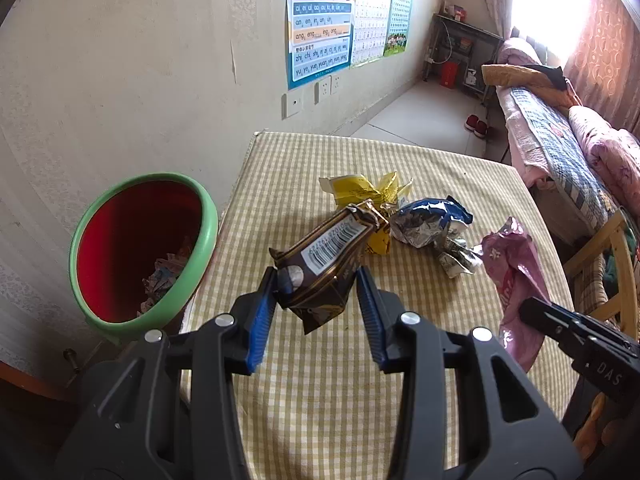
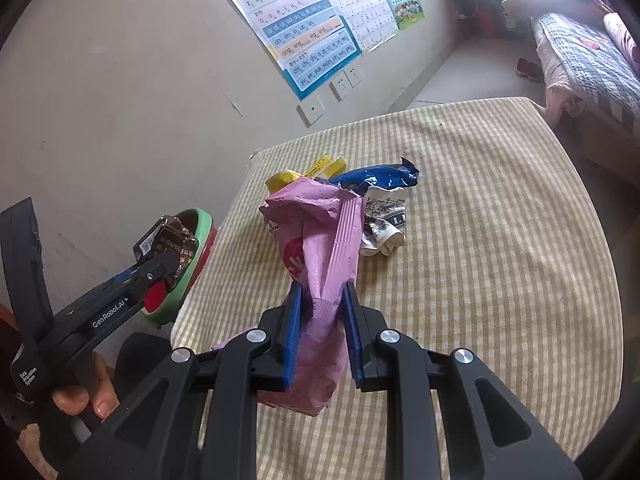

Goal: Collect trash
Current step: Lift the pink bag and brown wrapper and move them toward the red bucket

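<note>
My left gripper [image 1: 316, 276] is shut on a dark brown wrapper [image 1: 324, 268] with a barcode and holds it above the table, next to the green-rimmed red bin [image 1: 140, 248]. The right wrist view shows the same wrapper [image 2: 172, 244] in front of the bin [image 2: 196, 236]. My right gripper [image 2: 322, 296] is shut on a pink bag [image 2: 320, 248], lifted off the cloth; the pink bag also shows in the left wrist view [image 1: 512, 276]. A yellow wrapper [image 1: 360, 188] and a blue and silver wrapper [image 1: 432, 224] lie on the checked tablecloth [image 1: 320, 380].
The bin stands off the table's left edge against the wall and holds some paper scraps. A bed [image 1: 560, 148] and a wooden chair [image 1: 612, 264] stand to the right. Posters [image 1: 320, 20] hang on the wall.
</note>
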Demonstrator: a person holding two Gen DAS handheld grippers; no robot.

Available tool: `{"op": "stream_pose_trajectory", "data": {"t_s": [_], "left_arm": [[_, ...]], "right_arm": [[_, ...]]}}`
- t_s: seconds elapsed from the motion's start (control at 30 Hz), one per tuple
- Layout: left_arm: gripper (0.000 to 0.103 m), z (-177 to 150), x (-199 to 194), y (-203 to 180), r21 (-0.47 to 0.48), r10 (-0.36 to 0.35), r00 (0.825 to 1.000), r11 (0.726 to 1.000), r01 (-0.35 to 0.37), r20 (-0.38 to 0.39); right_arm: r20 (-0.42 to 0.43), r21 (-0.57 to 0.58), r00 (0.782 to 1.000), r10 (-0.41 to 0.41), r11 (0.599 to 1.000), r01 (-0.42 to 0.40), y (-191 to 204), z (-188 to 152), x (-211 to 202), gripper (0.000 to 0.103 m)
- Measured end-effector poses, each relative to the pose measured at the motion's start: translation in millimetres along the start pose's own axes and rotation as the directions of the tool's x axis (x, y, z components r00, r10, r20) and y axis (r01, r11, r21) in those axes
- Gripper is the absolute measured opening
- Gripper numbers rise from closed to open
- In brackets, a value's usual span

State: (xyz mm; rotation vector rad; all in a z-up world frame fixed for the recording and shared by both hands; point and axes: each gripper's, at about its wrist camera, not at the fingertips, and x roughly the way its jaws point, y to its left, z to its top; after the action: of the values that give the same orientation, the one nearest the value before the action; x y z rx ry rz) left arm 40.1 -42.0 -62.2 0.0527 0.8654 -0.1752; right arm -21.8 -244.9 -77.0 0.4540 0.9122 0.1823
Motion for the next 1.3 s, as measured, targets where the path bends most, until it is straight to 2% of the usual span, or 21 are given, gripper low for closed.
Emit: {"op": "stream_pose_trajectory", "data": {"t_s": [0.4, 1.3], "left_arm": [[0.039, 1, -10, 15, -0.029, -0.003, 0.999, 1.0, 0.004, 0.038], [0.039, -6, -14, 55, -0.105, 0.038, 0.998, 0.994, -0.032, 0.05]], "right_arm": [[0.032, -0.064, 0.999, -0.008, 0.998, 0.01, 29, 5, -8, 0.021], [-0.006, -0.188, 1.0, 0.013, 0.982, -0.014, 80, 8, 10, 0.022]]}}
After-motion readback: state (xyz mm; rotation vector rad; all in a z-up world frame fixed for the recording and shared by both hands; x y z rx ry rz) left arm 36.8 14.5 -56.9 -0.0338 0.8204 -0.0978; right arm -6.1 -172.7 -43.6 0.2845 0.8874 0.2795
